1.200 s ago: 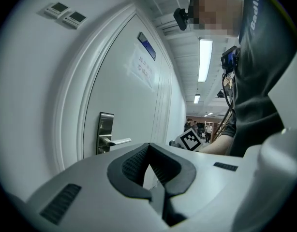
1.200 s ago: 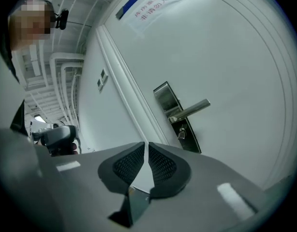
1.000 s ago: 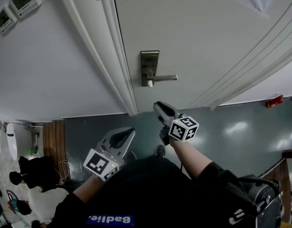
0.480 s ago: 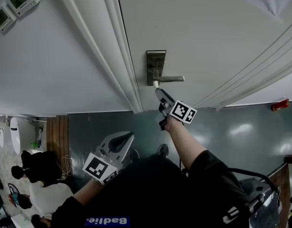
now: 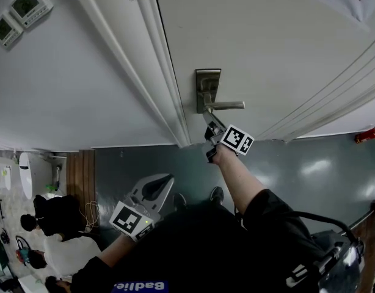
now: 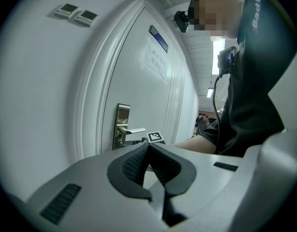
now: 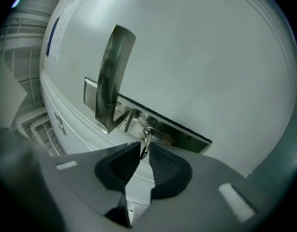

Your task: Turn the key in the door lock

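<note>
Quick update on the door lock. The right hand-held gripper (image 5: 209, 118) was hanging down in front of the person's body a second ago, well below the lever handle (image 5: 227, 105). Now it's reached up to the door (image 5: 267, 41) and parked right under that handle, at the bottom end of the lock plate (image 5: 207, 84). It's also rolled over on the way; you can see the marker cube facing differently in the head view.

The key (image 7: 145, 140) is sitting in the lock on that plate, just under the lever, with a small ring through its head. In the right gripper view its head sticks out straight between the jaw tips. The jaws opened wide on the approach and have just been closing in again, and now the pads look pressed against both flat sides of the key. I'd call that a grip, though only by the very tips.

The left hand-held gripper (image 5: 158, 183) hangs low and well away from the door, jaws together with nothing in them.

So my read is that the reach-and-grab part is basically done and the actual turn hasn't started. With such a shallow pinch on thin metal, slipping off once the twist begins seems like the main risk.
</note>
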A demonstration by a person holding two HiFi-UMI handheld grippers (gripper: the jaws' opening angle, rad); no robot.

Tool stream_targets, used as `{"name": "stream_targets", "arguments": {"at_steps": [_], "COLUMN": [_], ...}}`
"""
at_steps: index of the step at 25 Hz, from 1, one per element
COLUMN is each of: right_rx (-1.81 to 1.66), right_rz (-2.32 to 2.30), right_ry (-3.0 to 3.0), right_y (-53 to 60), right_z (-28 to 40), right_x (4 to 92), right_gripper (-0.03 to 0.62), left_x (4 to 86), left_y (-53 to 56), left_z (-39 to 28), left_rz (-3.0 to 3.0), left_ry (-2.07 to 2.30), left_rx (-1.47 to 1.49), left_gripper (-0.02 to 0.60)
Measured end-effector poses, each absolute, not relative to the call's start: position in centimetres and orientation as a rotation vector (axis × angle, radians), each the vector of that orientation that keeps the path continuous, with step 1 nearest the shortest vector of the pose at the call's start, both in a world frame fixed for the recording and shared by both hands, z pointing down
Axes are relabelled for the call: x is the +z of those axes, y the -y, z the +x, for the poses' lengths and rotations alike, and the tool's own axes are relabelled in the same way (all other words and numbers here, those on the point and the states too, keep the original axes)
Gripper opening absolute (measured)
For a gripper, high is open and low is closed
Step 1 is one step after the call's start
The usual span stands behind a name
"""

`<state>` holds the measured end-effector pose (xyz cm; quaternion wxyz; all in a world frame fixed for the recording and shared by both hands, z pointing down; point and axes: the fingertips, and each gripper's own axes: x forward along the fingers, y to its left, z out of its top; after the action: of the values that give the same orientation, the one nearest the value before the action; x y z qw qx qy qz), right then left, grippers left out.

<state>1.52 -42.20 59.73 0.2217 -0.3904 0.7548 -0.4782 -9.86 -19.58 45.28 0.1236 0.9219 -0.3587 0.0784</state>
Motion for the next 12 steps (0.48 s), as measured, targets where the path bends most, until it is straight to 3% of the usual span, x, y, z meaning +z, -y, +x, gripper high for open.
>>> {"name": "stream_targets", "arguments": {"at_steps": [12], "right_rx": [-1.017], "right_rz": [-1.482], "right_ry": [-2.462], "right_y": [42.07], "right_z": [0.92], "right_x": [59.89], "right_gripper": [0.051], "left_x": [45.38], "left_y": [19.61], "left_z": [-10.81], "left_rz": [2.684], "left_ry": [1.031], "left_rx": [0.222], "left_gripper": [-0.006]}}
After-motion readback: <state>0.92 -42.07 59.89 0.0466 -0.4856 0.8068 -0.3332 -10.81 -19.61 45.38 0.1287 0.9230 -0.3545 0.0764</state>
